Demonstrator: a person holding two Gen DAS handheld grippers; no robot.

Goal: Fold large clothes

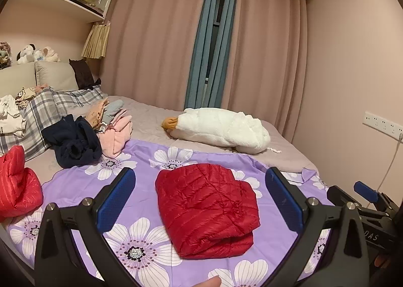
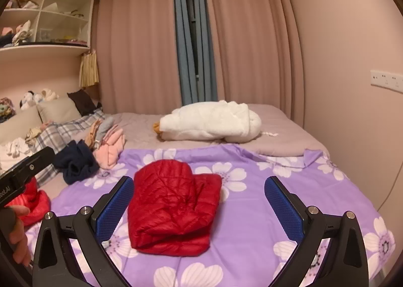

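Two grippers over a bed; purple floral sheet (image 1: 75, 186), pink curtains (image 1: 156, 42) behind. Folded red jacket (image 1: 206, 209) lies on sheet. Left gripper (image 1: 200, 201) and right gripper (image 2: 199, 207) wide open, empty, touching nothing.

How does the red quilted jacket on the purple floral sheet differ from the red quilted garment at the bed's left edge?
The red quilted jacket is folded into a flat, compact bundle mid-sheet; the red quilted garment sits bunched and upright, off the purple floral sheet. The jacket shows whole; the garment is cut off by the frame. Both are shiny red and quilted.
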